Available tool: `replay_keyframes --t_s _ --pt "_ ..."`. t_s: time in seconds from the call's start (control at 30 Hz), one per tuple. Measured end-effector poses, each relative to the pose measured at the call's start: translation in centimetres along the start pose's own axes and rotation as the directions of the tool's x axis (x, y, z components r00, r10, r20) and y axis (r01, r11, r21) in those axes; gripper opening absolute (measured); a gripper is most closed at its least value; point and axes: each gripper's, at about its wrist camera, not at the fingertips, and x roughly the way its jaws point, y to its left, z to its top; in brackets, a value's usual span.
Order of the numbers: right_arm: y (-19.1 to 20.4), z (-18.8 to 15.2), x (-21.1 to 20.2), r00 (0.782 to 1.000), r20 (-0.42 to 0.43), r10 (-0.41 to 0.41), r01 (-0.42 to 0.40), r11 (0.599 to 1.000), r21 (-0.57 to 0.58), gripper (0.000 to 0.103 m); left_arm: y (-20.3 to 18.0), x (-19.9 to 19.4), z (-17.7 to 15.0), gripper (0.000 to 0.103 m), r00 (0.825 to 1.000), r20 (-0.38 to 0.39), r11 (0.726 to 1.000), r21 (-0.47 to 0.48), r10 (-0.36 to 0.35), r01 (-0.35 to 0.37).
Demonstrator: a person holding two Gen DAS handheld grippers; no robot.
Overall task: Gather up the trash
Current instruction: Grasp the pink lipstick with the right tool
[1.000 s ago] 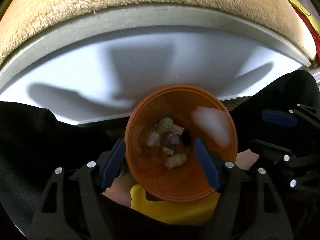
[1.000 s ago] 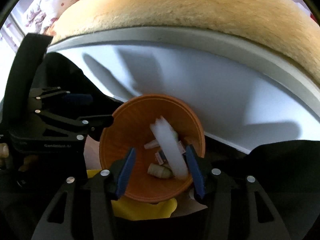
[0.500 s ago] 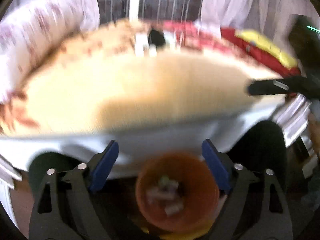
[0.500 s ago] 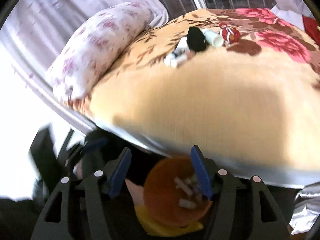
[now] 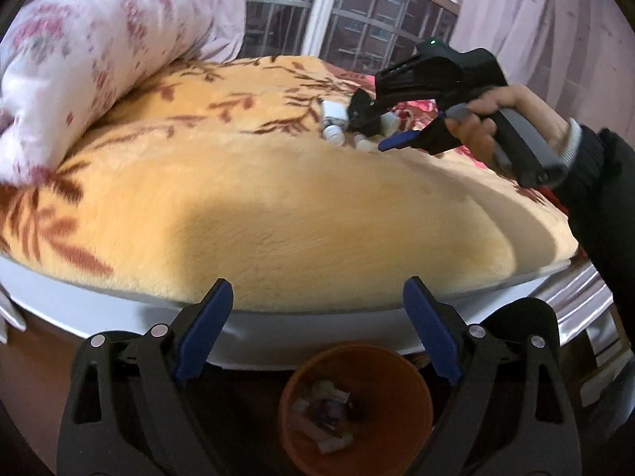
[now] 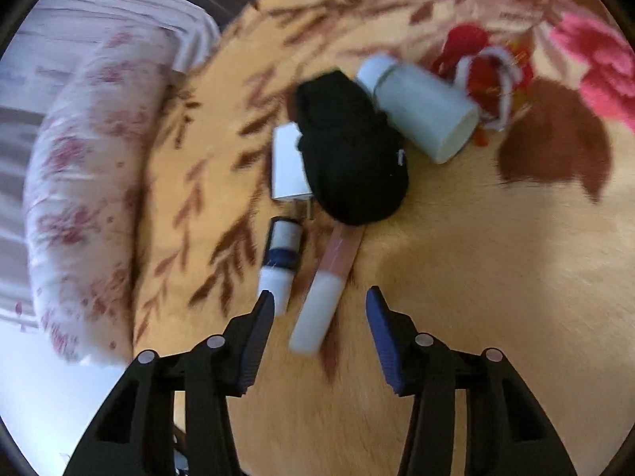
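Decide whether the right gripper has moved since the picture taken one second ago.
Yes. The right gripper has left the orange bin beside the bed and gone up over the blanket, now open above the pink tube.

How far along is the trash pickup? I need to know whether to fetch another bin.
Partly done: the orange bin already holds several scraps. Nothing is in hand; the left gripper and right gripper are both open and empty. Left on the blanket: a pink-and-white tube, small vial, white bottle, black bundle and white charger.
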Motion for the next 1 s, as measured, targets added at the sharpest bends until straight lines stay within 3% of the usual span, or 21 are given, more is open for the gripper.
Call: replay_keyframes --t_s 0.2,0.33,0.43,0.63,0.77,0.83,1.0 --pt "1.8 1.9 2.7 0.988 -0.057 -0.142 0.141 0.990 -0.025 0.041 0.8 0.2 -0.6 0.085 1.000 -0.005 0.999 -0.030 -0.011 0.011" --pt "2.9 1.3 3.3 0.966 -0.016 -0.260 0.255 0.957 -0.137 0.027 0.6 0.3 -0.8 0.085 1.000 -0.010 1.000 -0.024 -0.016 0.016" --pt "2.3 0.4 2.5 0.971 0.027 -0.236 0.238 0.962 -0.137 0.019 0.2 0.4 -1.0 0.085 1.000 -0.024 1.000 -0.018 -0.018 0.018" --pt "-0.7 -2.4 -0.8 0.987 0.089 -0.133 0.147 0.974 -0.172 0.018 -0.2 0.3 0.2 0.085 0.999 -0.033 1.000 -0.014 -0.016 0.015" --pt "-4.9 -4.5 -4.3 0.985 0.149 -0.083 0.106 0.983 -0.152 0.018 -0.4 0.9 3.2 0.085 0.999 -0.031 1.000 -0.018 -0.026 0.025" --pt "-6.4 -5.2 -5.9 0.980 0.185 -0.077 0.105 0.984 -0.146 0.018 -1.0 2.2 5.7 0.085 1.000 -0.030 1.000 0.013 0.004 -0.004" --pt "-10.5 -7.4 -9.1 0.953 0.272 -0.132 0.177 0.973 -0.150 0.018 -2.7 7.8 11.7 0.085 0.995 -0.080 0.997 0.059 0.056 -0.052"
